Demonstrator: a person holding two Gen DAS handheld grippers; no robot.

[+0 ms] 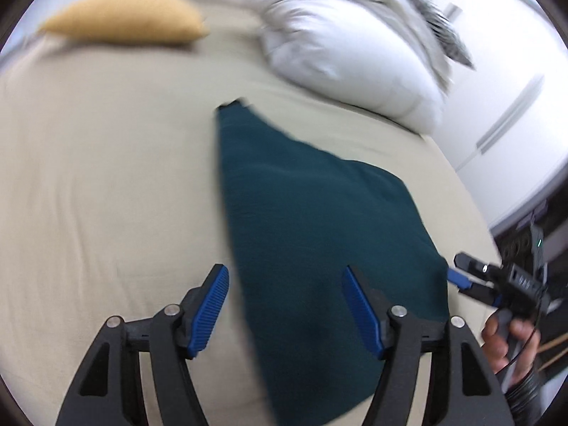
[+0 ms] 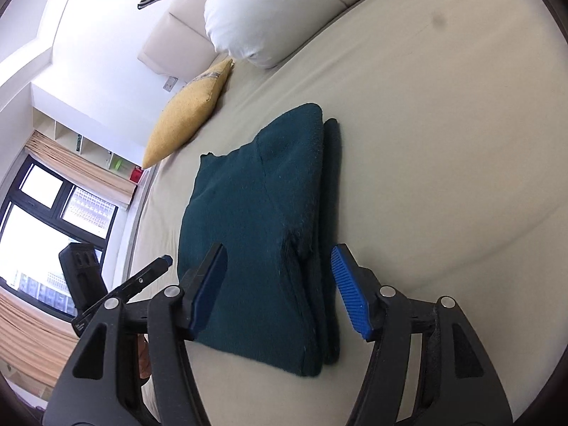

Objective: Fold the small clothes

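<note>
Lying folded on the bed [image 2: 443,142], the garment [image 2: 255,220] sits free between both grippers: left gripper [image 1: 285,305] and right gripper [image 2: 278,287] parted, gripping nothing (left view blurred). Risk: a pad snagging the layered edge could undo the fold.

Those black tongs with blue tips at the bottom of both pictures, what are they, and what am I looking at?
They are hand-held grippers, not a robot: a person holds one in each hand, and a wide-angle camera on each looks out along its two fingers. One picture is from the left gripper, the other from the right gripper. In the left view you can also see the person's hand holding the right gripper. On the beige bed lies a folded dark green garment, with a yellow cushion and a white pillow beyond. Both grippers are open over the garment; nothing is held.
</note>
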